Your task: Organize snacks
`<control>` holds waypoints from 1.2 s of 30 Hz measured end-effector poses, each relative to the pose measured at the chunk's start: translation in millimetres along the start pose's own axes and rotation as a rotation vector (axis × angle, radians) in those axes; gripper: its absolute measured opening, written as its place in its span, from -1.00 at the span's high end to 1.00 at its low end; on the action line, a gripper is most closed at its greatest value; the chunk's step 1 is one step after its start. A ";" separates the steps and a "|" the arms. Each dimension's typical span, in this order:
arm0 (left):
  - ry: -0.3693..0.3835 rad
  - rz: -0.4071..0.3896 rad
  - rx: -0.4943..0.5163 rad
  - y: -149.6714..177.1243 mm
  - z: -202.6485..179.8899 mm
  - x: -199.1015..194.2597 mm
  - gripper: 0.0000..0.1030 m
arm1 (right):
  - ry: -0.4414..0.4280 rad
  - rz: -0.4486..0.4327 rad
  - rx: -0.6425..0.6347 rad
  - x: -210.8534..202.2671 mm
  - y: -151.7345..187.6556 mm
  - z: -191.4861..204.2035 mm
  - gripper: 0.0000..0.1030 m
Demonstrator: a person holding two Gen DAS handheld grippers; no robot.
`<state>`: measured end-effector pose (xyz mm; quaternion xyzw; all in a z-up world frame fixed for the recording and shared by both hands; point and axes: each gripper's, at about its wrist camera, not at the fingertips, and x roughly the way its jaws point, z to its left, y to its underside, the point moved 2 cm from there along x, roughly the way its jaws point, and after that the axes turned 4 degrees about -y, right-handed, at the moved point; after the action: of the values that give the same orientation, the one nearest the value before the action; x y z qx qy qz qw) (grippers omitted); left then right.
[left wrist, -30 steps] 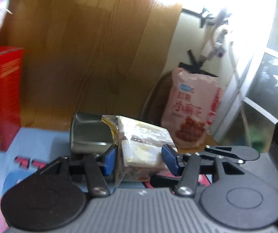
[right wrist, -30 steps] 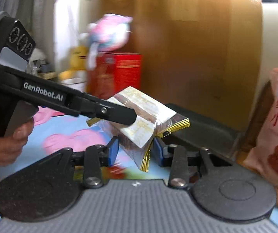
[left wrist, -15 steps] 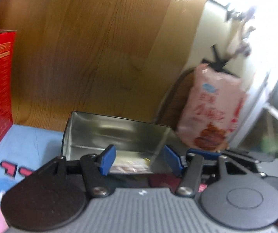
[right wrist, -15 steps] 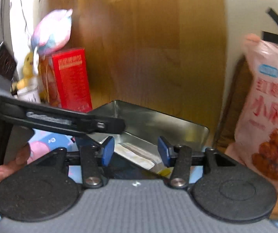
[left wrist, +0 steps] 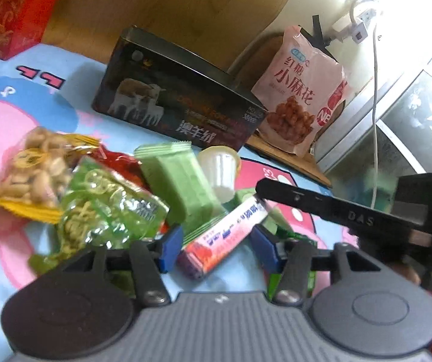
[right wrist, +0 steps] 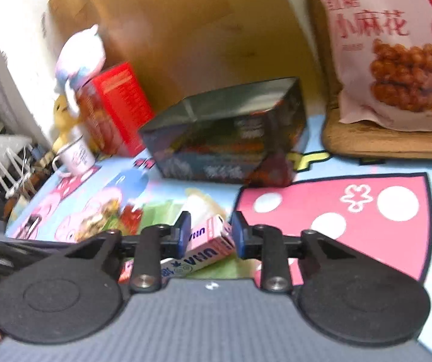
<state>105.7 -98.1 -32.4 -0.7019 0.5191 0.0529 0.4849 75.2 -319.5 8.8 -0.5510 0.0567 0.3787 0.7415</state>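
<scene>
We saw a slim pink-and-white candy box (right wrist: 208,242), glossy cardboard, lying on the cartoon-printed mat (right wrist: 366,211). The right gripper (right wrist: 209,235) had just been closing around it, 2 blue pads flanking it; contact unclear. The left gripper (left wrist: 216,249) straddled its other end, apart. At 12 o'clock stood a dark tin (left wrist: 179,102).

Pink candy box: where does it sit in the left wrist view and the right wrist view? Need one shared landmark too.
Left wrist: the pink candy box lies low centre, slanting between the left gripper's blue pads, with the white jelly cup behind it.
Right wrist: the same box sits low centre, between the right gripper's pads.
Shared landmark: the dark tin box stands behind the box in both views.
</scene>
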 end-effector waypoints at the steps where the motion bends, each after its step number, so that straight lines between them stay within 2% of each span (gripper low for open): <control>1: 0.006 -0.004 -0.002 1.4 -0.7 -4.4 0.08 | 0.009 -0.002 -0.019 -1.8 2.7 8.1 0.42; 4: 0.064 -0.032 -0.018 4.1 -0.5 -24.0 0.15 | 0.001 -0.022 -0.084 -13.4 14.2 28.6 0.42; 6: 0.079 -0.067 0.010 9.1 -3.1 -38.9 0.15 | -0.020 -0.030 -0.129 -19.7 24.7 46.3 0.45; 11: 0.044 -0.113 0.067 26.0 0.6 -70.7 0.14 | -0.065 -0.017 -0.170 -18.4 52.7 70.5 0.45; 14: 0.014 -0.139 0.065 33.8 12.7 -87.7 -0.03 | -0.101 0.006 -0.170 -16.1 65.4 73.7 0.39; 17: -0.022 -0.179 0.039 40.5 30.1 -104.8 -0.13 | -0.085 -0.057 -0.150 -26.4 67.5 68.3 0.12; 18: -0.034 -0.197 0.027 41.7 35.4 -108.0 -0.18 | -0.083 -0.087 -0.130 -31.5 67.6 64.6 0.09; 21: -0.095 -0.247 0.013 47.6 51.6 -119.6 -0.21 | -0.064 -0.150 -0.083 -38.8 67.6 56.0 0.09; 24: -0.142 -0.271 0.003 55.4 65.8 -123.4 -0.21 | -0.050 -0.177 -0.066 -38.0 69.4 52.8 0.09; 28: -0.144 -0.294 -0.015 62.7 73.7 -126.7 -0.19 | -0.030 -0.185 -0.080 -30.0 71.8 56.3 0.09; 36: -0.191 -0.292 0.050 64.3 61.3 -117.8 -0.19 | -0.007 -0.206 -0.068 -30.2 73.5 53.2 0.09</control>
<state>28.2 27.4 -36.7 -0.7494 0.3644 0.0355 0.5517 -9.7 -281.1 -12.4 -0.5775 -0.0160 0.3040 0.7575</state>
